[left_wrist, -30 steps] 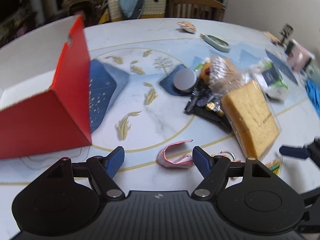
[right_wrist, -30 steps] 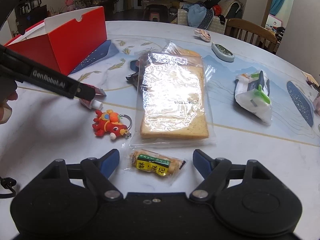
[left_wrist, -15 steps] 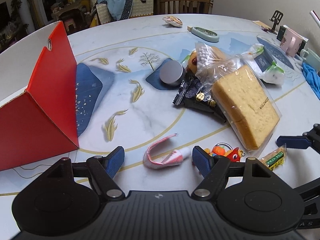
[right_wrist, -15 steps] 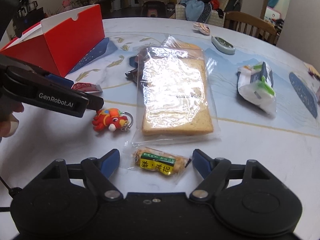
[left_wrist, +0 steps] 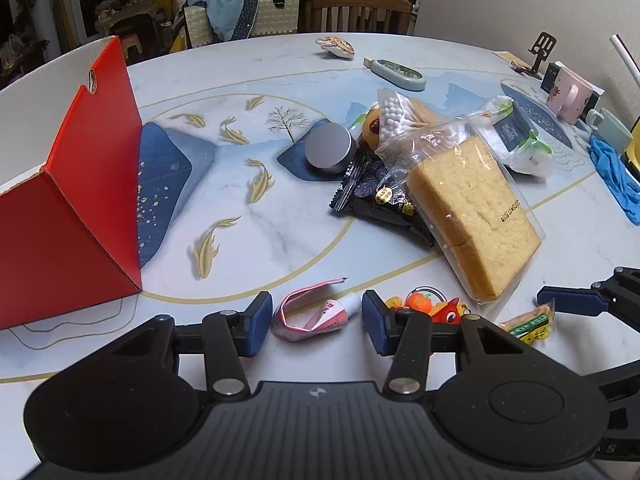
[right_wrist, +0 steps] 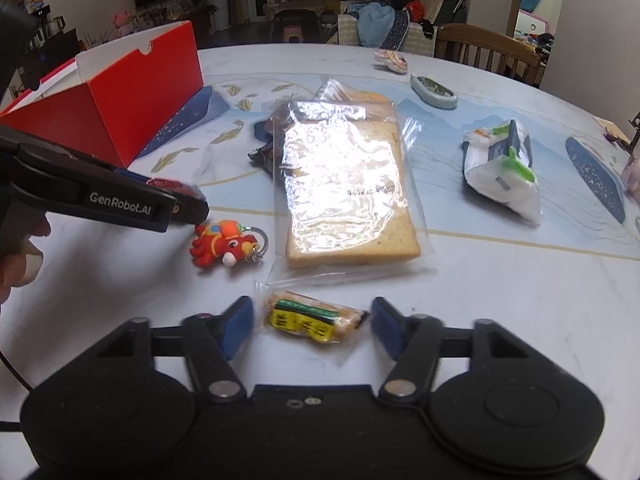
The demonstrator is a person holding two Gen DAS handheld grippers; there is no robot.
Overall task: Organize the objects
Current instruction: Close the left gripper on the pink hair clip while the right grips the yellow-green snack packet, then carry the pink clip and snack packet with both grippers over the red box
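The left gripper (left_wrist: 312,322) has just been closing its jaws around a folded pink squeeze tube (left_wrist: 310,314) lying on the marble-patterned counter (left_wrist: 280,236); slight gaps remain at the pads. The right gripper (right_wrist: 312,324), jaws likewise narrowing but not touching, straddles a small clear-wrapped yellow-green snack packet (right_wrist: 314,318). Beyond are seen a red toy keychain (right_wrist: 224,244), bagged sliced bread (right_wrist: 344,192) and an open red cardboard box (left_wrist: 80,192).

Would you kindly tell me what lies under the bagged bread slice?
Under the bagged bread slice a black snack packet pokes out at its left edge, resting on the table. How far the packet extends beneath is covered.
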